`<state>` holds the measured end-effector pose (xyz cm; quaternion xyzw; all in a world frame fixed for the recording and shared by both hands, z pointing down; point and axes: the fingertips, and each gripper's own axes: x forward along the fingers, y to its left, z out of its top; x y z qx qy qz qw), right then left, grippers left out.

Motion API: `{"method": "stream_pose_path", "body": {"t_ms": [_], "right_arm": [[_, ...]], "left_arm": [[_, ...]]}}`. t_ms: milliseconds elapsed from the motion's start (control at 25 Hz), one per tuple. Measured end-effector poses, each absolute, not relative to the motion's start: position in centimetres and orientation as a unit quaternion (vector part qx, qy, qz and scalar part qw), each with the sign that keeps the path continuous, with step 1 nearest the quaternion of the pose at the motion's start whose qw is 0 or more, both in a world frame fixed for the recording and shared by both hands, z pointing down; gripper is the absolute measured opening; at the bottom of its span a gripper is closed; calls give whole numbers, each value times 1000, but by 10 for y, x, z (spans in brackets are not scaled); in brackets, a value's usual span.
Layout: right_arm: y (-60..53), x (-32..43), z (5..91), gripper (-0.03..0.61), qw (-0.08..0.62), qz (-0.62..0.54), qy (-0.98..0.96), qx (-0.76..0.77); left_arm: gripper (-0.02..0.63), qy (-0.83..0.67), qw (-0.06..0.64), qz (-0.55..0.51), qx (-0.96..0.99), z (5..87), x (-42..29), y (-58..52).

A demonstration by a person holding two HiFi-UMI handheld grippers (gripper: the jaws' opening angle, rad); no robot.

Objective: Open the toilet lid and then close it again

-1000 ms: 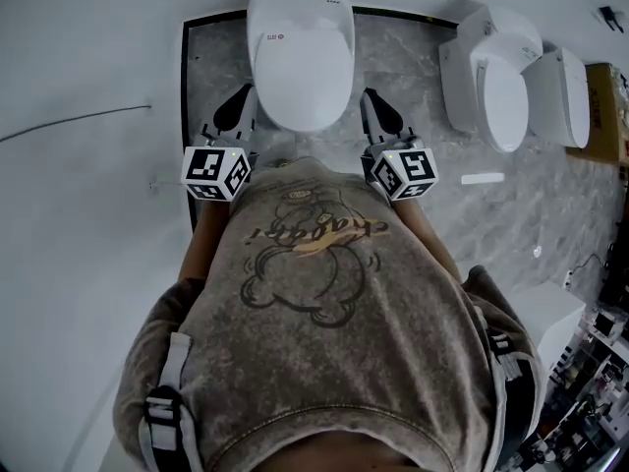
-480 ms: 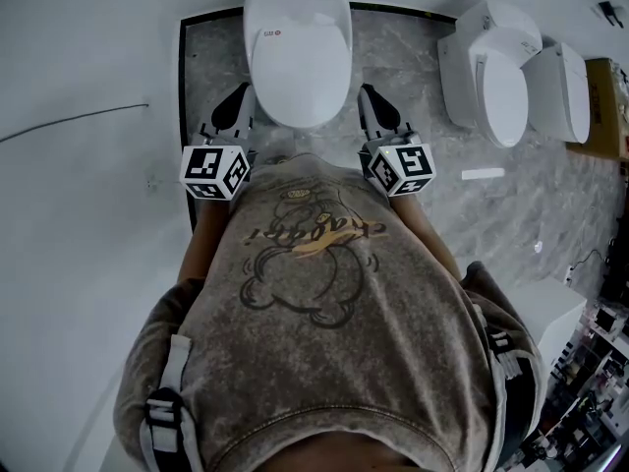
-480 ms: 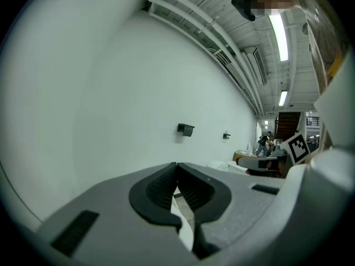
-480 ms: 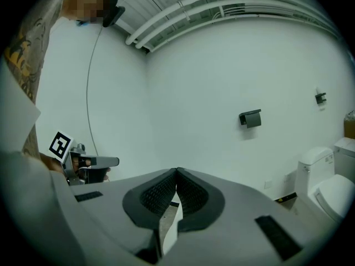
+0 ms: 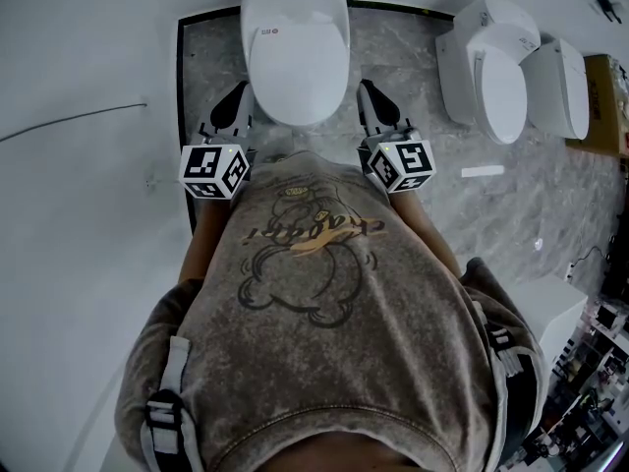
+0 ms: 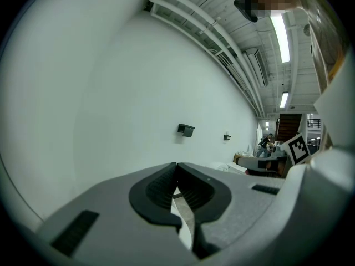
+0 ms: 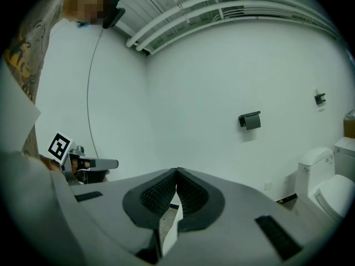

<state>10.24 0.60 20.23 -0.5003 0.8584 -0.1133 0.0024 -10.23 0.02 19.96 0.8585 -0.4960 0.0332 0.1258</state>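
Two grippers flank the toilet: we hold the left gripper [image 5: 239, 92] just left of the toilet lid [image 5: 297, 57] and the right gripper [image 5: 366, 92] just right of it. Both pairs of fingers [image 6: 158, 190] are pressed together, gripping nothing. The lid lies closed, far from us on the marble floor [image 5: 403, 57].

Toilets: 3 in head view. The near toilet [image 5: 295, 52] is top centre; 2nd toilet [image 5: 489, 82] and 3rd toilet [image 5: 562, 91] are upper right. Grippers: 2, left gripper [image 6: 177, 164] and right gripper [image 7: 177, 170], w/ 1 marker cube each: left cube [image 5: 214, 170], right cube [image 5: 400, 165]. Wall brackets: 2 in right gripper view, big bracket [image 7: 250, 121] centre-right, small bracket [image 7: 319, 98] far right. Ceiling lights: 2 in left gripper view, upper right: upper strip [image 6: 280, 29], lower strip [image 6: 284, 100]. 1 cardboard box [image 5: 604, 106] at right edge. 1 person [image 5: 324, 342] up close.
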Motion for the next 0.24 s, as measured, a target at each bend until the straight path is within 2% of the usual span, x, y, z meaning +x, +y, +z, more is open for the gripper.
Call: {"method": "stream_pose_path", "body": {"t_ms": [240], "right_arm": [[5,99,205,26,2,-115,861,-496]], "left_arm": [[11,-501,127,33,856,201,-107,-1]]}}
